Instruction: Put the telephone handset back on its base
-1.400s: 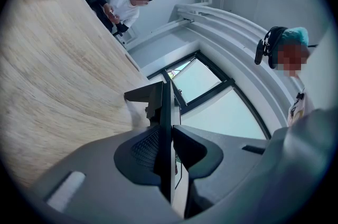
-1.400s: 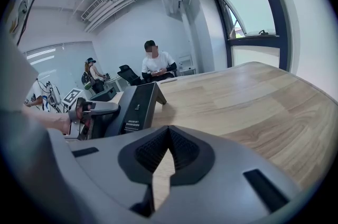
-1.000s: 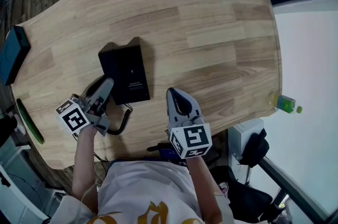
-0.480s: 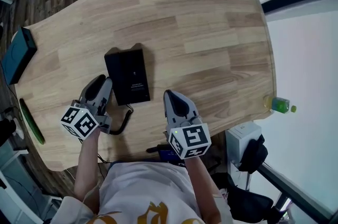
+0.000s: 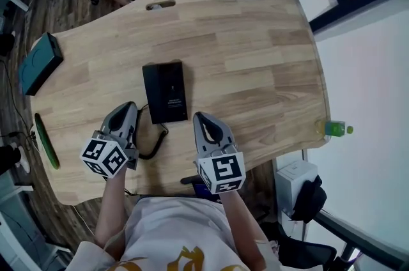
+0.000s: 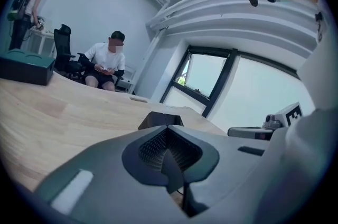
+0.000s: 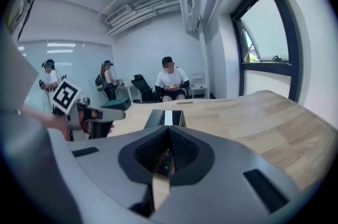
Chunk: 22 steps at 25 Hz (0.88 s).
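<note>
Telephone handset: apparently seated on its black base, mid-worktop | light, rigid, smooth plastic; coiled cord tugs; grip mid-shaft | left hand-held gripper: jaws just closed, empty | right hand-held gripper: jaws together, empty

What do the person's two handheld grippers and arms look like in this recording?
The left gripper and right gripper are light grey moulded shells tapering to rounded tips, with a dark ribbed recess around the jaws. The left cube and right cube are white with black square markers. The person wears a white top with gold print; no sleeves cover the forearms.
</note>
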Tool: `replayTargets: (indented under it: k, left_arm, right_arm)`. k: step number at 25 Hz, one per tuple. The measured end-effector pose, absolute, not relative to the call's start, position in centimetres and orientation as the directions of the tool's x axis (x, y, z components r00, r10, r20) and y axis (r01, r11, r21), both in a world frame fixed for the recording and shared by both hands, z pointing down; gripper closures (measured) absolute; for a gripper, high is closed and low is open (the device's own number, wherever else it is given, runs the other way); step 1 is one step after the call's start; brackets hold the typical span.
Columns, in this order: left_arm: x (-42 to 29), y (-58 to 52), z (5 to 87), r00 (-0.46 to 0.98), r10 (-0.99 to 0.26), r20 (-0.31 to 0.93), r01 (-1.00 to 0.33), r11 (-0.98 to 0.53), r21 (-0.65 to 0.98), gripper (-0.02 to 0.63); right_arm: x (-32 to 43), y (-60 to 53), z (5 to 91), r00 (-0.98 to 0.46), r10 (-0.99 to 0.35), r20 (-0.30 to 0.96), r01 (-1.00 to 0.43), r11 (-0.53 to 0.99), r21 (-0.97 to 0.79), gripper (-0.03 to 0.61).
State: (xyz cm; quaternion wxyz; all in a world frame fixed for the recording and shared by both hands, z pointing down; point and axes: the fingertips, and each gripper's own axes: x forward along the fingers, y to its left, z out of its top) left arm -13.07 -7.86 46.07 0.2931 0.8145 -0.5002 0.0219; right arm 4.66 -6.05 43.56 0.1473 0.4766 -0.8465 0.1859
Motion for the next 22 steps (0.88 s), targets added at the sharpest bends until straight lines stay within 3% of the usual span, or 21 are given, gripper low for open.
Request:
replayTargets:
  k: [3,7,22]
  left_arm:
    - [-13.1,-6.4,44.7,0.476,-0.815,0.331,-0.845,-0.319,0.429,0.611]
    - [-13.3,-4.5,43.1,0.450,-0.830,0.330,-0.868,-0.319,0.381,0.612]
    - [-12.5,-1.2,38.8,0.421,-0.873,0.245,-0.895,-0.355,0.271,0.612]
  right_arm:
    - [4.8,-5.7,42.3,-0.492,-0.780,0.387,-0.870,0.421,-0.257,0.575]
    - [4.0,-4.6,41.9,-0.478,-0.775,0.413,-0.876,0.454,-0.162,0.575]
    - [4.6,-1.4,38.1,-0.441,-0.835,0.330,-0.894,0.440,-0.084,0.575]
